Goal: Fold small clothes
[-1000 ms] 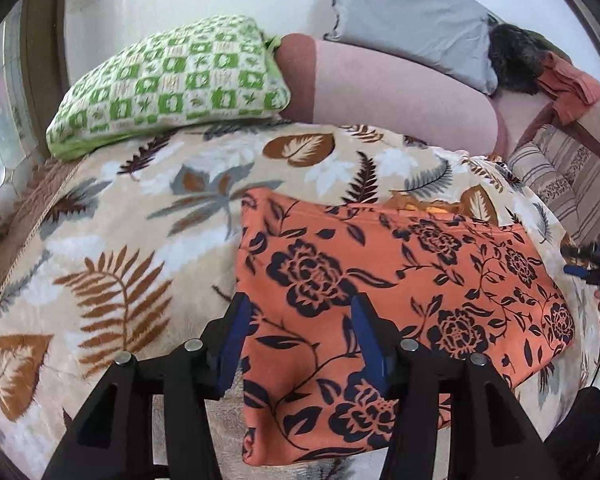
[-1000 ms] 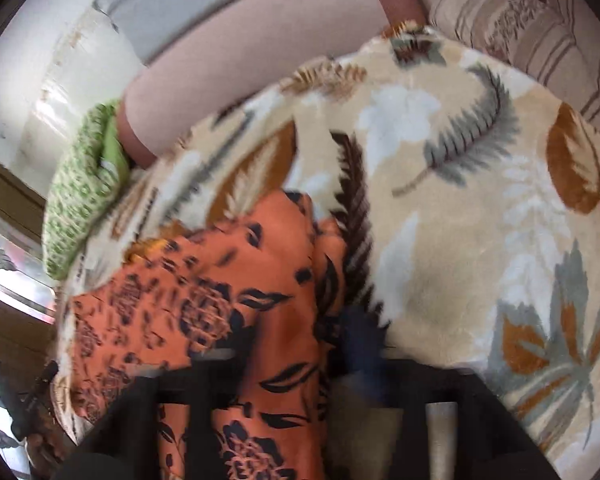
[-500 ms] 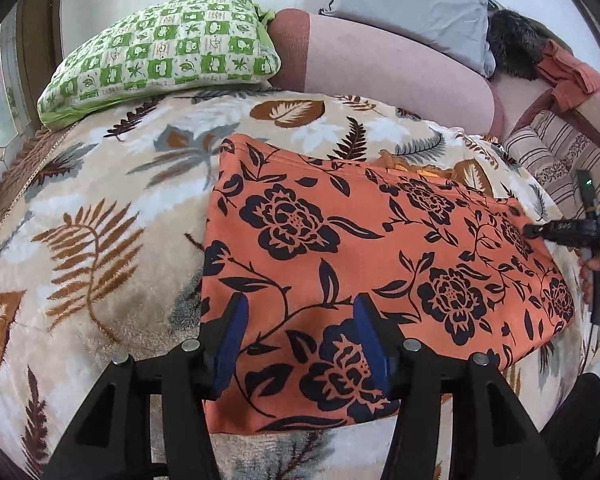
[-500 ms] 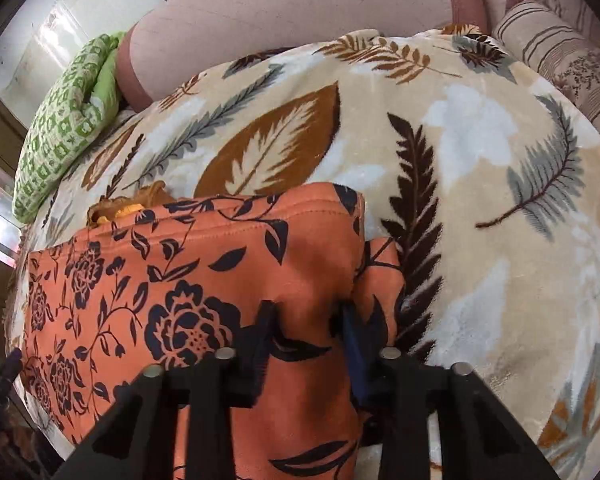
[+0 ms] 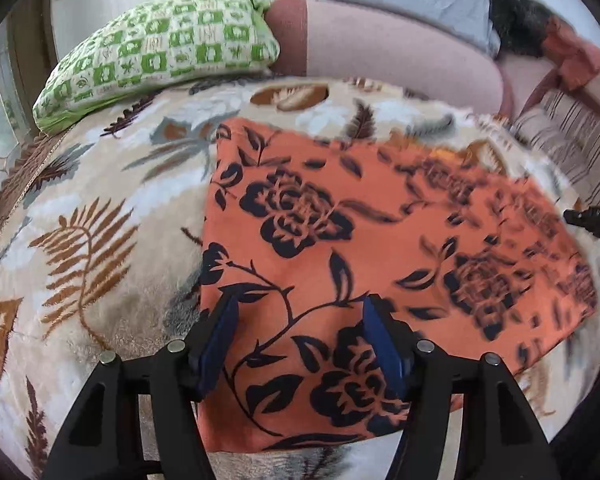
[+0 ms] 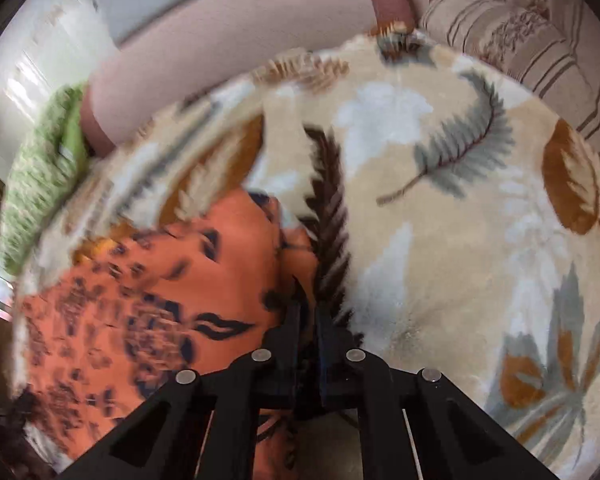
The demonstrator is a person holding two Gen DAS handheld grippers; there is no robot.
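Right tool (image 6: 308,312) clamping garment (image 6: 148,304) edge.

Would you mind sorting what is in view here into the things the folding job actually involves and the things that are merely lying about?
Part of the job:
- orange floral garment, lying on the bed
- right gripper, shut on the garment's edge
- left gripper, open over its near edge

Just lying about:
- leaf-print blanket underneath
- green checked pillow
- pink bolster
- striped cushion
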